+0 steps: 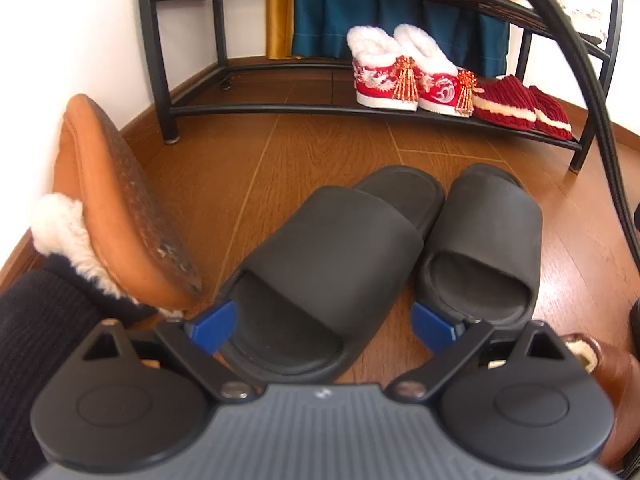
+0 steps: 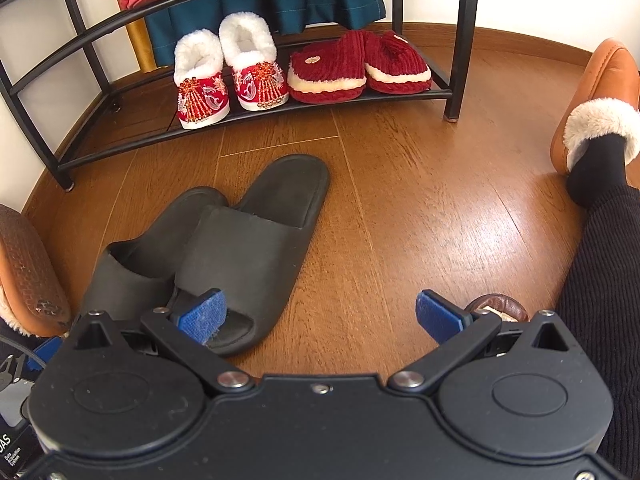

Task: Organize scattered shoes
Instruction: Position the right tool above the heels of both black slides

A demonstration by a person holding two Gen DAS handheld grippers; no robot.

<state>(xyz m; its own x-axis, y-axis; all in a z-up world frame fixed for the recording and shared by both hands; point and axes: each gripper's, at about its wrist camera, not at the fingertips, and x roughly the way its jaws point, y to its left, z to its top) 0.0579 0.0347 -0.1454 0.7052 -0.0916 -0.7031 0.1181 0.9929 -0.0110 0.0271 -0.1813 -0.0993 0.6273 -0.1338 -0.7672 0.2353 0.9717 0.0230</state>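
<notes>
Two black slide slippers lie side by side on the wooden floor before a black metal shoe rack (image 1: 168,60). In the left wrist view the left slipper (image 1: 320,264) sits between the blue pads of my open left gripper (image 1: 324,324); the right slipper (image 1: 484,240) lies just beyond the right pad. In the right wrist view the pair (image 2: 224,256) lies at lower left, and my right gripper (image 2: 320,318) is open and empty, its left pad (image 2: 202,316) over the nearer slipper's heel opening.
The rack's (image 2: 456,40) bottom shelf holds red embroidered fur-lined shoes (image 2: 228,80) and red corduroy slippers (image 2: 352,66). More red slippers sit on the shelf above. The person's feet in tan fur-lined slippers (image 1: 120,208) (image 2: 596,112) flank the area. A brown shoe (image 2: 496,308) lies nearby.
</notes>
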